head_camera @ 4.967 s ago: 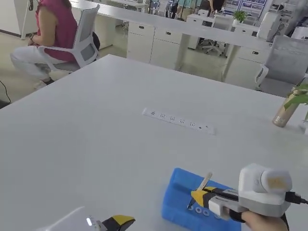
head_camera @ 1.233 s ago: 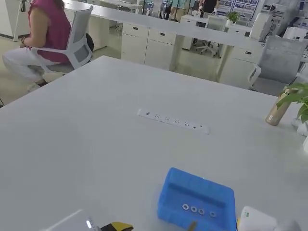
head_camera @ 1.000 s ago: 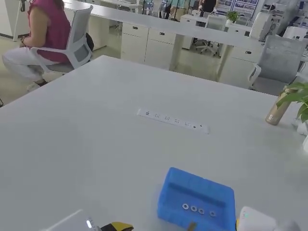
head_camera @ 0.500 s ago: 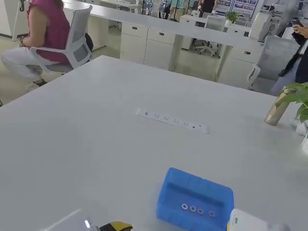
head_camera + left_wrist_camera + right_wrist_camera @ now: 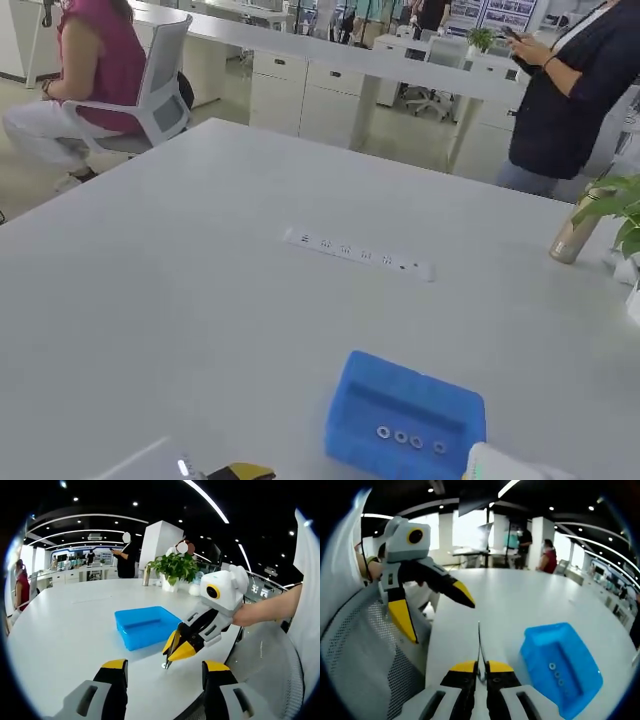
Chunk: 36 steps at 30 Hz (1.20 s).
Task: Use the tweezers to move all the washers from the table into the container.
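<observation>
Our left tool (image 5: 164, 666) stood apart, empty; the washers (image 5: 401, 436) lay inside the container (image 5: 400, 385) on the tabletop (image 5: 200, 300); our right tool (image 5: 481, 667), clamped on the tweezers (image 5: 479, 645), had pulled back from it; the job seemed done.

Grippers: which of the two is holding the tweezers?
The right gripper; its jaws are closed on the thin tweezers, while the left gripper has its jaws wide apart, holding nothing.
</observation>
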{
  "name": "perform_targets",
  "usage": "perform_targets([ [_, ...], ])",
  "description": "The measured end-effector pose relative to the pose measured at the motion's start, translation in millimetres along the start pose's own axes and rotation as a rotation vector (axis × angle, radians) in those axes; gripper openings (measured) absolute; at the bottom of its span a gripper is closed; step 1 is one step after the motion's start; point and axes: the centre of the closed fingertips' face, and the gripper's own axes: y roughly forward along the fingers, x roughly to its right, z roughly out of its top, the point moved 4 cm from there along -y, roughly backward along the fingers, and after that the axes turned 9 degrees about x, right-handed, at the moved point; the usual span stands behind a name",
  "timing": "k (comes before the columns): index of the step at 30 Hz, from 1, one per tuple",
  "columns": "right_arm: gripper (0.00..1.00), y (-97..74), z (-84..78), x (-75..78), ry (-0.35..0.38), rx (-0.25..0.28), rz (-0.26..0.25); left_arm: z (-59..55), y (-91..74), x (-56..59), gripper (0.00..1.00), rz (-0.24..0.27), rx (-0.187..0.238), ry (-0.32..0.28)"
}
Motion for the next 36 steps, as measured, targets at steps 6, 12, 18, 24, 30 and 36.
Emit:
perform_targets([
  [6,0.03,-5.0,-3.2,2.1,0.066,0.020,-0.024,-0.1,0.2,0.5,0.59,-0.002,-0.002,0.003],
  [12,0.03,-9.3,-2.9,5.8,0.153,0.056,-0.056,-0.3,0.1,0.7,0.59,-0.003,-0.004,0.005],
  [18,0.03,-19.9,15.5,17.1,0.219,0.143,-0.094,-0.5,0.2,0.8,0.59,-0.006,-0.003,0.001],
  [24,0.03,-33.0,46.9,38.4,0.201,0.216,-0.146,-4.3,1.2,1.5,0.59,-0.016,-0.026,-0.004],
  [30,0.03,-34.6,65.1,70.9,0.196,0.243,-0.204,-3.8,0.7,0.8,0.59,-0.013,-0.020,-0.012],
  [36,0.03,-23.7,65.3,104.3,0.226,0.213,-0.273,-3.3,1.2,3.0,0.59,-0.028,-0.016,-0.011],
])
